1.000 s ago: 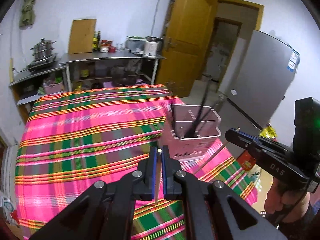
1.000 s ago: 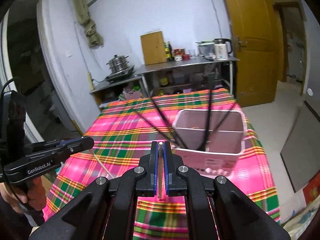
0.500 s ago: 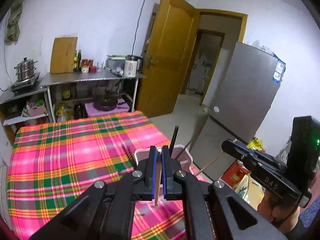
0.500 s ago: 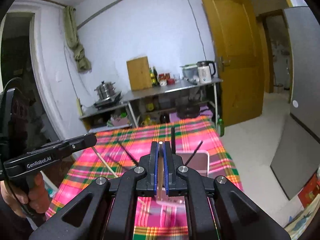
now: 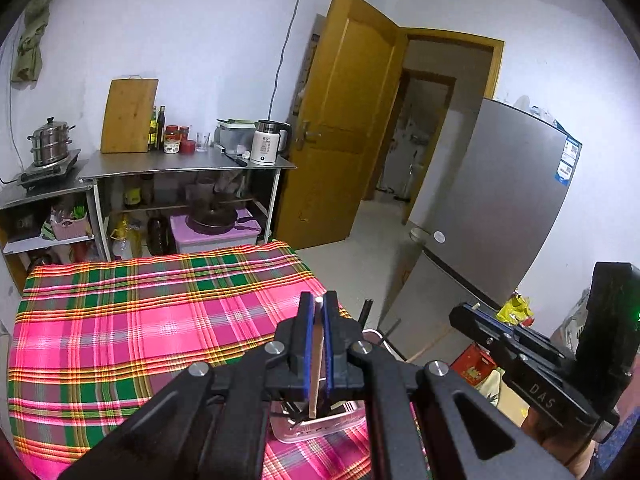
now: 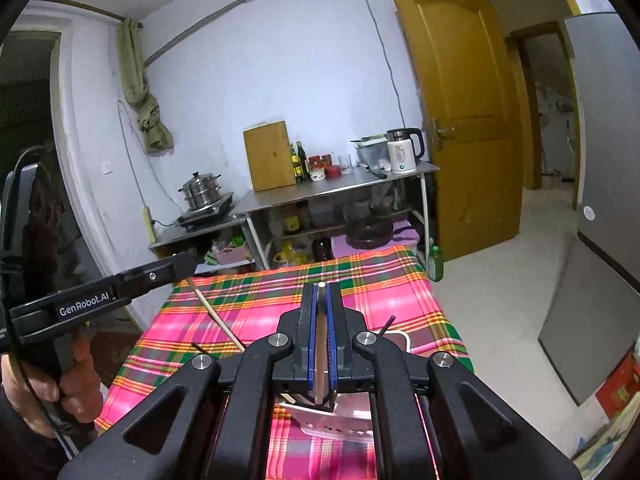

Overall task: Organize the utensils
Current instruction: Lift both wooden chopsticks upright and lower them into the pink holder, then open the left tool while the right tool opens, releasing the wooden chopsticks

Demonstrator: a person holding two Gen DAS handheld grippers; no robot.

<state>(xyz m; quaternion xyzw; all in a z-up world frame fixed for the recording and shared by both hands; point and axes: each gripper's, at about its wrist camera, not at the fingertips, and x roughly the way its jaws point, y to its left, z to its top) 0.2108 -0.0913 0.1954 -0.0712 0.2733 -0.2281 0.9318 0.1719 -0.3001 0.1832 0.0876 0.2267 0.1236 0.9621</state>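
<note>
Chopsticks fill both grips: the left gripper [image 5: 319,308] has its blue-padded fingers [image 5: 305,344] pressed tight on a pale wooden chopstick [image 5: 315,364] that runs down between them, and the right gripper [image 6: 320,292] clamps a second pale wooden chopstick [image 6: 320,344] the same way. Below and just beyond both sets of fingers stands the pale pink plastic utensil basket [image 5: 320,430], on the pink-and-green plaid cloth surface [image 5: 120,340], with thin dark chopsticks [image 5: 366,314] leaning out of it past the fingers. From the right wrist view, the left gripper [image 6: 186,268] shows to the left, its stick slanting down toward the basket [image 6: 340,420].
</note>
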